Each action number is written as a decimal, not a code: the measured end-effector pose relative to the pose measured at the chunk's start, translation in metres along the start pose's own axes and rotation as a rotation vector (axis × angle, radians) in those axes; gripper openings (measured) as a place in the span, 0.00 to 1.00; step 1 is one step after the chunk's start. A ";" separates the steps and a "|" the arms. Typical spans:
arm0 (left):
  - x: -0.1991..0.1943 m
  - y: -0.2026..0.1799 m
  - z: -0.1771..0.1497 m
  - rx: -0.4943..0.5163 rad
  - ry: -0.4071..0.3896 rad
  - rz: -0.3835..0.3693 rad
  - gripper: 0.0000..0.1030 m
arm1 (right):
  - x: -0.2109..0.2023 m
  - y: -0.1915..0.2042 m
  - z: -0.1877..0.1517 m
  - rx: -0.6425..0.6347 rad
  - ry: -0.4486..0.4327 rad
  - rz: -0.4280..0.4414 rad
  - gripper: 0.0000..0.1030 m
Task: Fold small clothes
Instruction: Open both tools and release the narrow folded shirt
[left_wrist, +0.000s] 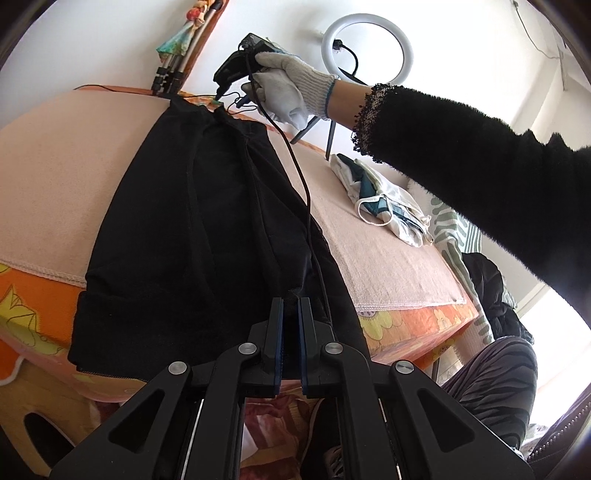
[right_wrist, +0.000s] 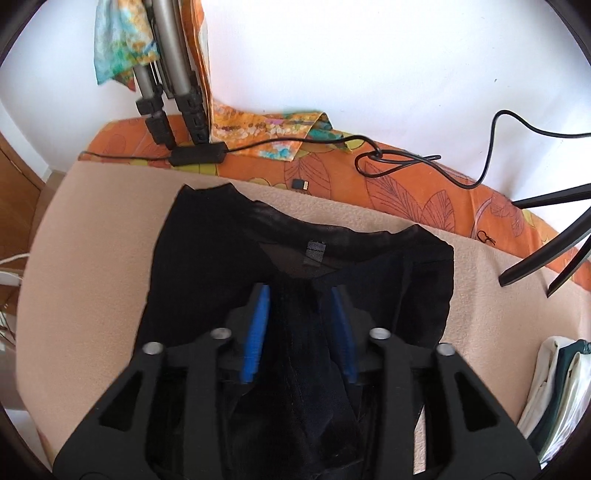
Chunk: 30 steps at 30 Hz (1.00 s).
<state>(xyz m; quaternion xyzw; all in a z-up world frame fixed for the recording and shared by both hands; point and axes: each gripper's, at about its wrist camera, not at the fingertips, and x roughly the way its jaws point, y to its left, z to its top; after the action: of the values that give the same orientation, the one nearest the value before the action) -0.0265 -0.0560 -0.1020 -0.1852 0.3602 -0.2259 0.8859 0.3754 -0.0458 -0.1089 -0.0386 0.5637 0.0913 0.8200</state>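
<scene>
**Black garment pinned at one end, let loose at the other**

Nearest in the left wrist view, the left gripper (left_wrist: 290, 302) has its two blue-padded fingers pressed together on the near hem of the black garment (left_wrist: 207, 206), which hangs over the table's front edge. In the right wrist view the right gripper (right_wrist: 301, 295) stands with its fingers apart over the garment's (right_wrist: 221, 258) neckline end – dark cloth lies between the pads but they do not press on it.

The garment lies lengthwise on a beige blanket (left_wrist: 55, 192) spread over an orange flowered cloth (right_wrist: 406, 184). A black cable (left_wrist: 295, 166) trails across it from the right gripper down to the near edge.

Only the left view shows the gloved hand (left_wrist: 288, 88), the black fuzzy sleeve (left_wrist: 480, 177) and a white ring lamp (left_wrist: 365, 51) on the wall behind. To the right lies one pile of white and teal clothes (left_wrist: 380, 199) – the right view catches just its edge (right_wrist: 554, 387). Only the right view shows the garment's small label (right_wrist: 316, 249), a tripod's folded legs (right_wrist: 166, 74) and a looped cord (right_wrist: 399, 162) at the far side.
</scene>
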 end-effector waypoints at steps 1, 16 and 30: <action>-0.001 -0.002 0.000 0.009 -0.001 0.000 0.04 | -0.011 -0.003 0.000 0.007 -0.023 0.028 0.48; -0.024 0.000 -0.004 0.014 0.034 0.050 0.20 | -0.208 -0.080 -0.173 0.069 -0.148 0.266 0.55; -0.046 0.039 0.019 0.006 0.087 0.139 0.38 | -0.191 -0.074 -0.384 0.061 -0.021 0.259 0.55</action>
<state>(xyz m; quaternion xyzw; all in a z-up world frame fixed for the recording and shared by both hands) -0.0318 0.0038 -0.0833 -0.1470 0.4099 -0.1730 0.8834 -0.0291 -0.2023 -0.0724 0.0605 0.5579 0.1799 0.8080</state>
